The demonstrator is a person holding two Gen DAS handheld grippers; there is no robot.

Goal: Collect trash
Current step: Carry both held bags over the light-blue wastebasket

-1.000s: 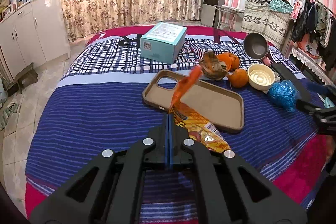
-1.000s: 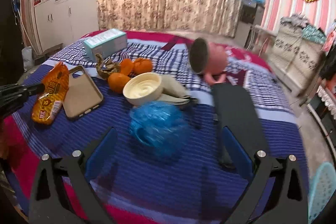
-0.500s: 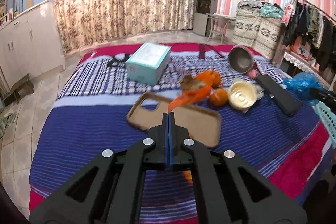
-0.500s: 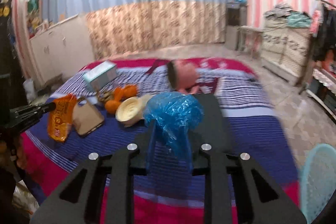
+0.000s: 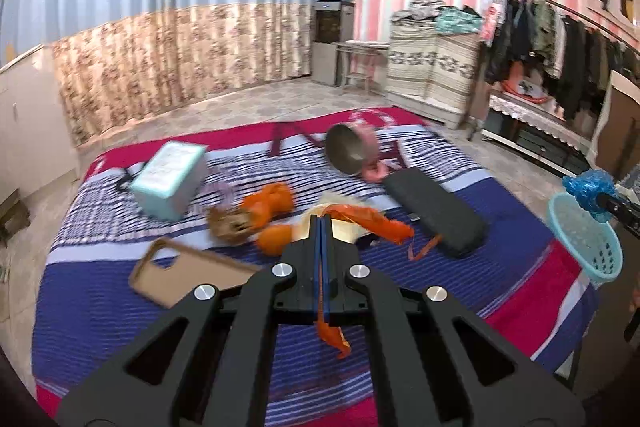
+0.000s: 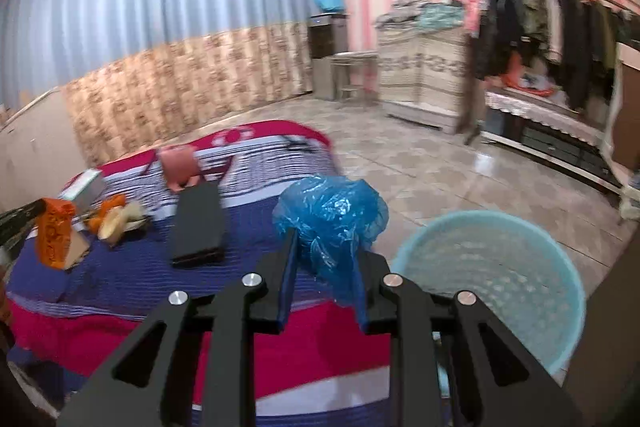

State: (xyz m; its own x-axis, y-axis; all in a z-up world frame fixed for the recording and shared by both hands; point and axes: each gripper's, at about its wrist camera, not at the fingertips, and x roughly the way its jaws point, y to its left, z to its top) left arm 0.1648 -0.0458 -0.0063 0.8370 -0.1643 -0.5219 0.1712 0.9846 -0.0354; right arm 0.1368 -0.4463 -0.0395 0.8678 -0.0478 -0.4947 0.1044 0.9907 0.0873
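Note:
My left gripper (image 5: 322,223) is shut on an orange snack wrapper (image 5: 372,225), held in the air above the bed; the wrapper also shows in the right wrist view (image 6: 54,231). My right gripper (image 6: 326,247) is shut on a crumpled blue plastic bag (image 6: 330,213), held just left of a light blue wastebasket (image 6: 486,267) on the floor beside the bed. In the left wrist view the blue bag (image 5: 588,189) hangs over the basket's (image 5: 586,241) rim.
On the striped bed (image 5: 100,307) lie a tan phone case (image 5: 188,277), a teal box (image 5: 170,179), oranges (image 5: 274,239), a brown peel (image 5: 230,225), a cream bowl (image 6: 116,221), a black case (image 5: 436,213) and a tipped pink cup (image 5: 350,153). Clothes rack (image 5: 560,39) stands at right.
Both grippers have swung right toward the basket. The left one lifted the wrapper off the phone case; the right one closed on the blue bag and carried it to the basket.

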